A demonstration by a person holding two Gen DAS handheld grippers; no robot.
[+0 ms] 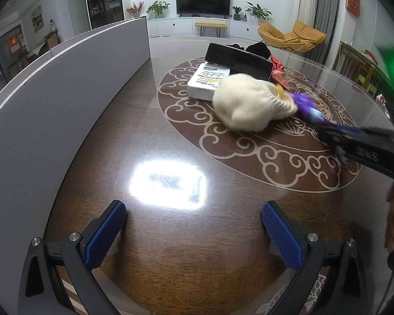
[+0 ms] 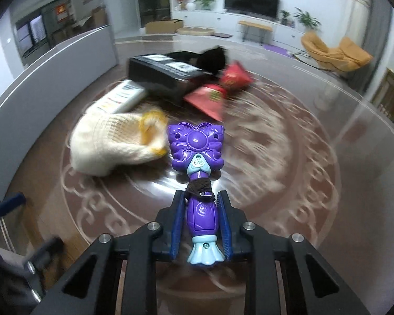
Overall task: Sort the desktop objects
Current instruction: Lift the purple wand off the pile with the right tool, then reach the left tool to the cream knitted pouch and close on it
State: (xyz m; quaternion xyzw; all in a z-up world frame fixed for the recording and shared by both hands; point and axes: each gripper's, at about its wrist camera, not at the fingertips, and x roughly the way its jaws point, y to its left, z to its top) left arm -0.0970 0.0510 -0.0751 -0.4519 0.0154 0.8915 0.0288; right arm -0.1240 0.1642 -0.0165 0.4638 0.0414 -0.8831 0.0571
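While fingers [image 2: 201, 220] clamp wand [image 2: 197, 144], bare tabletop [image 1: 170, 136] left

Right wrist view motion-blurred: cream glove [image 2: 113, 141], red packets [image 2: 218, 92], table pattern [image 2: 270, 136] smeared. White box [image 2: 120, 98] part hidden under black box [image 2: 165, 76]; label unreadable. Left gripper [image 2: 15, 225] cut by left edge.

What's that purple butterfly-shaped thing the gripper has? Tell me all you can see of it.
It is a glossy purple plastic toy wand with a butterfly-shaped head, a round dome at its centre, pale blue collar and flared pale blue base. Dark brown thread wraps its neck. The right gripper clamps its handle between blue pads, head pointing forward, beside a cream knitted glove.
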